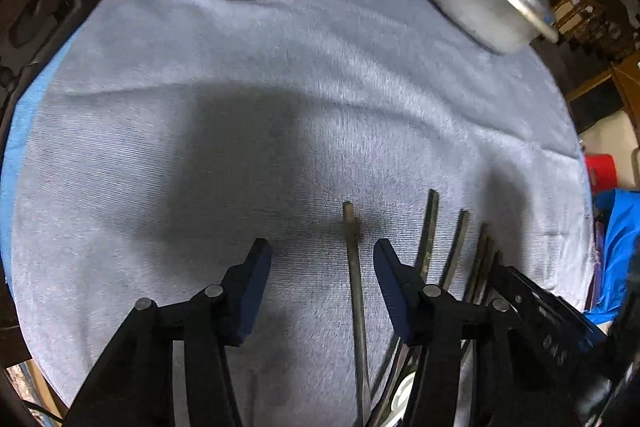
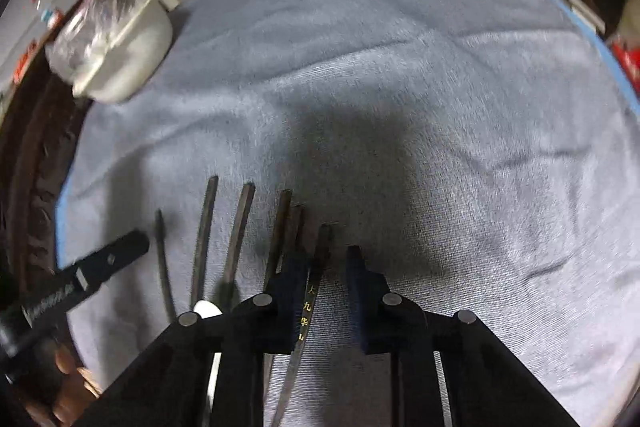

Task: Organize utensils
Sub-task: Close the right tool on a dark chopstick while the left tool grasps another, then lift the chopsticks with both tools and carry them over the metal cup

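Left gripper (image 1: 322,263) half open, astride one chopstick (image 1: 354,267), untouched. Right gripper (image 2: 326,271) narrow around a lettered chopstick (image 2: 320,267); contact unclear.

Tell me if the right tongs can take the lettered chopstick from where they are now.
Probably yes: the right tongs already straddle the lettered chopstick with nothing across it, though a pad-side gap remains.
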The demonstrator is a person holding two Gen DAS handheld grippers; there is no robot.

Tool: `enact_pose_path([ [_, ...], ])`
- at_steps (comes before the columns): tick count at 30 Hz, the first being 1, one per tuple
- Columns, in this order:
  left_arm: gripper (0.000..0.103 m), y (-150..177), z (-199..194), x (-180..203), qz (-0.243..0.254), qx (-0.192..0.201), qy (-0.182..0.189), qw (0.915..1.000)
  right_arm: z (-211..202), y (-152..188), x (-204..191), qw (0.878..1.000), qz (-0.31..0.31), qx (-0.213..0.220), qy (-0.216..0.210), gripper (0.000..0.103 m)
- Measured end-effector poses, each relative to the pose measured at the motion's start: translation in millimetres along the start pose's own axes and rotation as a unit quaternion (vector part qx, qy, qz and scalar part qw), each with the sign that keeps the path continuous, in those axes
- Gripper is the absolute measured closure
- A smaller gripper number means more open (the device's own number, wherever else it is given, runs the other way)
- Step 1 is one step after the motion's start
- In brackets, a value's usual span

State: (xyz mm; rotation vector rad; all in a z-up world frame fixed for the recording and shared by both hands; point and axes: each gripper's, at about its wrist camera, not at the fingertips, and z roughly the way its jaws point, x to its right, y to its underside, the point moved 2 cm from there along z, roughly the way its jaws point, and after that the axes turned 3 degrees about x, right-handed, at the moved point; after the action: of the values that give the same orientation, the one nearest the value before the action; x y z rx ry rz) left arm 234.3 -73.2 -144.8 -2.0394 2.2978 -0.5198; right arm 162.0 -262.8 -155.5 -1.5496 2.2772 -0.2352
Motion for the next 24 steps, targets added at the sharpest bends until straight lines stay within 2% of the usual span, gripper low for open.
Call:
enact_pose_path([
  [3,0.054,-2.8,3.8,7.8,0.011,0.005,-0.013,0.9998,2.6,2.8,-15.6,0.999,-0.04,0.008,0.033,0.086],
  [5,0.055,-3.6,4.8,13.8,0.021,0.008,-0.03,0.9993,6.0,3.3,-24.7,0.997,-0.062,0.012,0.05,0.092],
  [8,0.065,-3.0,5.0,25.9,0.05,0.021,-0.051,0.9972,10.0,0.7,-30.4,0.997,-0.066,0.02,0.045,0.094],
  [9,0.076,-2.4,4.5,29.9,0.06,0.025,-0.057,0.9962,9.8,0.6,-28.9,0.997,-0.064,0.022,0.039,0.095],
  [10,0.092,-1.8,3.7,32.4,0.068,0.027,-0.059,0.9956,8.0,1.1,-25.8,0.997,-0.061,0.022,0.033,0.096],
  [11,0.096,-1.4,3.1,32.9,0.07,0.027,-0.055,0.9957,7.1,2.7,-23.1,0.998,-0.057,0.024,0.022,0.096],
  [16,0.098,4.8,-9.1,23.7,0.055,0.045,-0.024,0.9972,-10.0,4.7,-5.1,0.997,-0.026,0.05,-0.048,0.096],
  [19,0.098,13.1,-37.9,17.7,0.055,0.08,-0.01,0.9952,-30.2,6.4,4.2,0.994,-0.024,0.078,-0.071,0.096],
  [24,0.098,31.3,-111.5,13.2,0.068,0.158,0.012,0.985,-76.0,16.7,22.5,0.986,-0.017,0.129,-0.108,0.096],
])
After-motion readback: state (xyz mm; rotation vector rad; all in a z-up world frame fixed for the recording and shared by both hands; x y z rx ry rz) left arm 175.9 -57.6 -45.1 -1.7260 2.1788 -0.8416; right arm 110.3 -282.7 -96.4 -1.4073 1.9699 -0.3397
